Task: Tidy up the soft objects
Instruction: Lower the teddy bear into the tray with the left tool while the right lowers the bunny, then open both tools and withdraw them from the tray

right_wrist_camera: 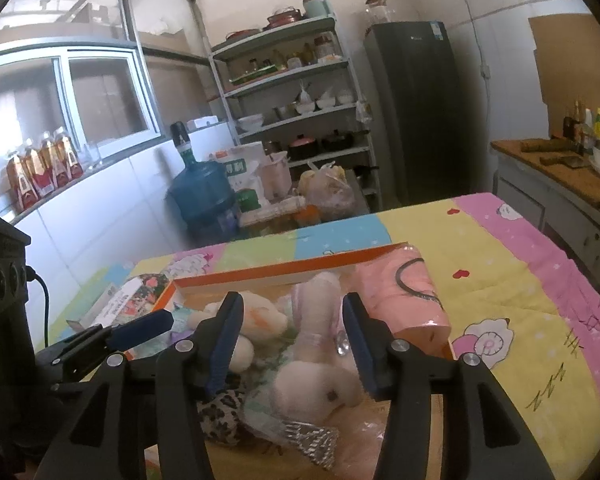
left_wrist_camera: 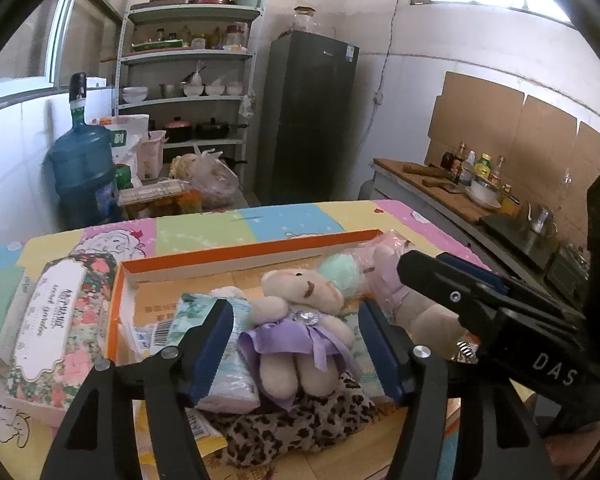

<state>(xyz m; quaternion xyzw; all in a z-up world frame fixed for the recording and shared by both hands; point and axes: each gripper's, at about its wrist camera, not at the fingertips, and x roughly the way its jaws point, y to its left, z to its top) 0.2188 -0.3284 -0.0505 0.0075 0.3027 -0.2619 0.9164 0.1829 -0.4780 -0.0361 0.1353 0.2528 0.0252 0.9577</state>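
The orange-rimmed box at frame centre held two plush bears, one in a purple dress and one pale pink, one leopard-print cloth, one tissue pack and one pink wrapped bundle. One floral tissue box lay at left. One blue water jug stood beyond. Four red-labelled bottles lined the sill at left.
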